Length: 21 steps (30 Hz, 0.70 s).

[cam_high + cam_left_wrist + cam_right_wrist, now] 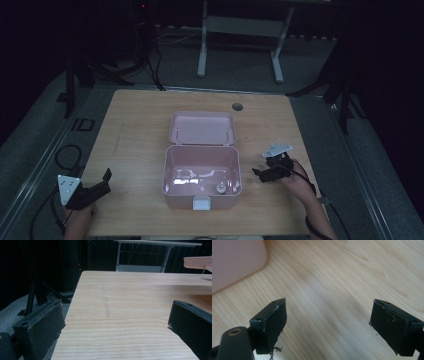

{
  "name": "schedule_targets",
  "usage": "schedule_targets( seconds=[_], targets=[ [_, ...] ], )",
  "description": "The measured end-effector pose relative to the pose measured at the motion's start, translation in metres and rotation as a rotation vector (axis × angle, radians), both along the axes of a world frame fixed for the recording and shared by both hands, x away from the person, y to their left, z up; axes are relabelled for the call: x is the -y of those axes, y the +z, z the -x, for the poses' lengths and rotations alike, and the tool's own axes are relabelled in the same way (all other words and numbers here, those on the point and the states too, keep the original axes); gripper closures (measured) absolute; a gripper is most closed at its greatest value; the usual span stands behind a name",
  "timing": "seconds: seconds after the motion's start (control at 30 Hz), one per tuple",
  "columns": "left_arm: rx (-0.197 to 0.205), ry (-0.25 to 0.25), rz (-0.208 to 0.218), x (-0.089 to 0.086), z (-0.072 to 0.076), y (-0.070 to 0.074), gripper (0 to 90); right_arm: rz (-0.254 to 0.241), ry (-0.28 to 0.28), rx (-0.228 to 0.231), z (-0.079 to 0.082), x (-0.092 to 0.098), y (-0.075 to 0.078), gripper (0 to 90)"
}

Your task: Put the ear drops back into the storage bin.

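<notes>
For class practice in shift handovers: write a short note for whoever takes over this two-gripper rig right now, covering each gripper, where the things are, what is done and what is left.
Left gripper: open, holding nothing, low over the near left corner of the table.
Right gripper: open, holding nothing, just right of the pink box, not touching it.
Things: the box stands mid-table with its lid swung open to the far side. A small round object lies inside near the front wall; what it is cannot be told.
Done: box opened.
Left: probably closing the lid or lifting the object out; the right gripper is nearer.
</notes>
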<state>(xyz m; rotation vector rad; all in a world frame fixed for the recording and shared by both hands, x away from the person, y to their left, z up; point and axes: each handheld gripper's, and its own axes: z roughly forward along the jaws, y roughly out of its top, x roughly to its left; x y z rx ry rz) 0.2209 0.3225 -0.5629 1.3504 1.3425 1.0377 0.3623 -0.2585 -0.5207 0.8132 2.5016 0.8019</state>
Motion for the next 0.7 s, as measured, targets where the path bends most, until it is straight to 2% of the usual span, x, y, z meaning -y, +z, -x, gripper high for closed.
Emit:
schedule_targets(
  seconds=[0.13, 0.27, 0.33, 0.37, 0.4, 0.43, 0.5, 0.67, 0.7],
  targets=[
    [0.000, 0.000, 0.000, 0.000, 0.000, 0.000, 0.5, -0.008, -0.032, 0.032, 0.003, 0.007, -0.006, 13.5],
    [0.000, 0.001, 0.000, 0.000, 0.000, 0.000, 0.5, -0.071, -0.100, 0.086, 0.006, 0.014, -0.008, 13.5],
    [0.000, 0.002, 0.000, 0.000, 0.000, 0.000, 0.5, -0.086, -0.117, 0.093, 0.007, 0.016, -0.009, 13.4],
    [0.000, 0.002, 0.002, 0.000, 0.000, 0.000, 0.5, -0.102, -0.138, 0.102, 0.007, 0.018, -0.009, 13.4],
    [0.001, 0.003, 0.002, 0.000, 0.000, 0.000, 0.5, -0.133, -0.193, 0.130, 0.009, 0.021, -0.011, 13.5],
    [0.001, 0.003, 0.002, 0.000, 0.000, 0.000, 0.5, -0.142, -0.203, 0.122, 0.009, 0.022, -0.011, 13.3],
    [0.001, 0.002, 0.001, 0.000, 0.000, 0.000, 0.5, -0.137, -0.233, 0.142, 0.010, 0.024, -0.013, 13.3],
    [0.001, 0.003, 0.004, 0.000, 0.000, 0.000, 0.5, -0.159, -0.270, 0.150, 0.012, 0.029, -0.017, 13.3],
    [0.001, 0.002, 0.003, 0.000, 0.000, 0.000, 0.5, -0.172, -0.304, 0.166, 0.014, 0.032, -0.020, 13.3]
  ],
)
